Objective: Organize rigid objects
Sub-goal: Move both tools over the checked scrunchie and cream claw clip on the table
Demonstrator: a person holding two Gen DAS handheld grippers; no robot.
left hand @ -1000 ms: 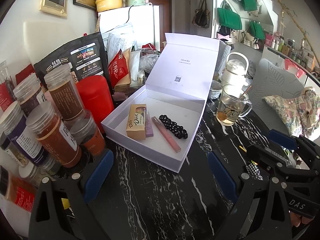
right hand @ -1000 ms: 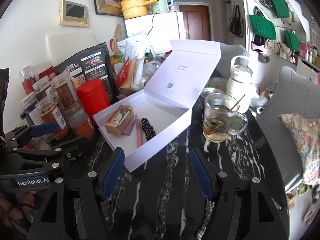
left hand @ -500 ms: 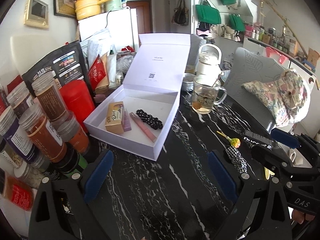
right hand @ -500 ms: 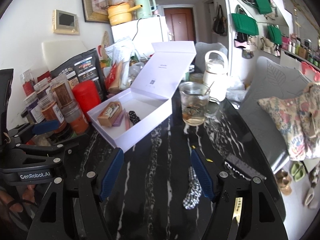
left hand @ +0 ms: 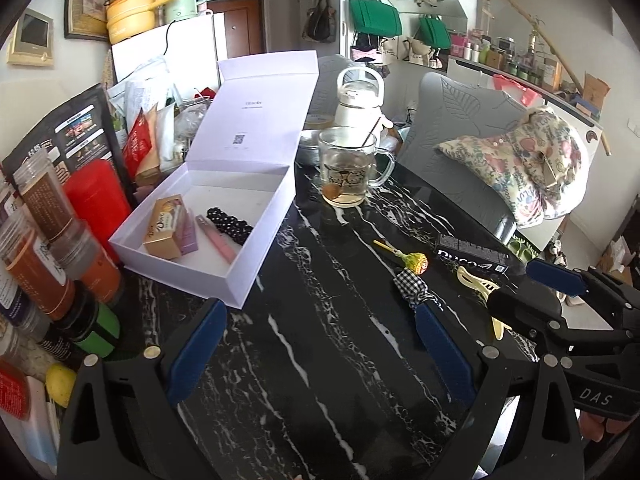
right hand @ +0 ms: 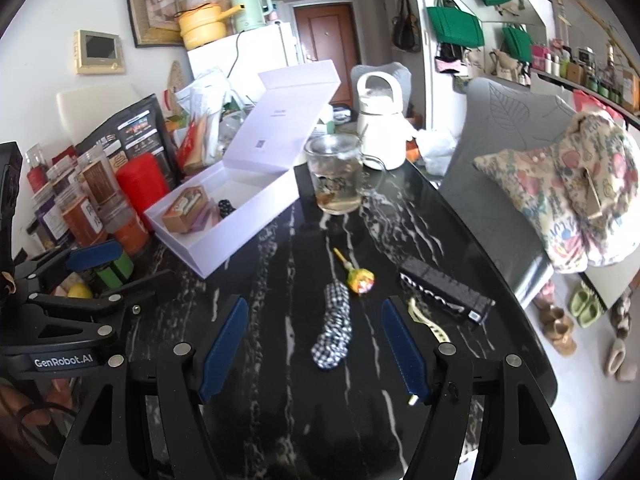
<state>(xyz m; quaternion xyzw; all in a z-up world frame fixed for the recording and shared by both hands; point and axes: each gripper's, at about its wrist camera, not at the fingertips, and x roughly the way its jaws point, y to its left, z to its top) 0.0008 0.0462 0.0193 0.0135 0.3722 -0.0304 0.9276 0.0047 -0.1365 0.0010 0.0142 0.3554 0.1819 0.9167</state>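
Table [right hand: 280, 380]: glossy black stone-look top, white veining, reflective. Box [left hand: 256, 256]: matt white card, smooth. Mug [right hand: 336, 176]: clear glass. Scrunchie [right hand: 334, 332]: soft checked cloth. Lollipop [right hand: 360, 279]: shiny printed wrapper. Long black carton [right hand: 444, 294]: matt card. Hair clip [left hand: 478, 280]: smooth cream plastic. Gripper pads [right hand: 224, 344]: matt blue rubbery facing on black plastic. Jars [left hand: 44, 208]: clear plastic.

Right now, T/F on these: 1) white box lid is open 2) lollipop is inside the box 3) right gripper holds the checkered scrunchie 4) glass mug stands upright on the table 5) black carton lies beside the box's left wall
1) True: the white box has its lid up.
2) False: the lollipop lies on the black table.
3) False: the right gripper is open; the checkered scrunchie lies loose.
4) True: the glass mug is upright.
5) False: the black carton lies near the table's right edge.
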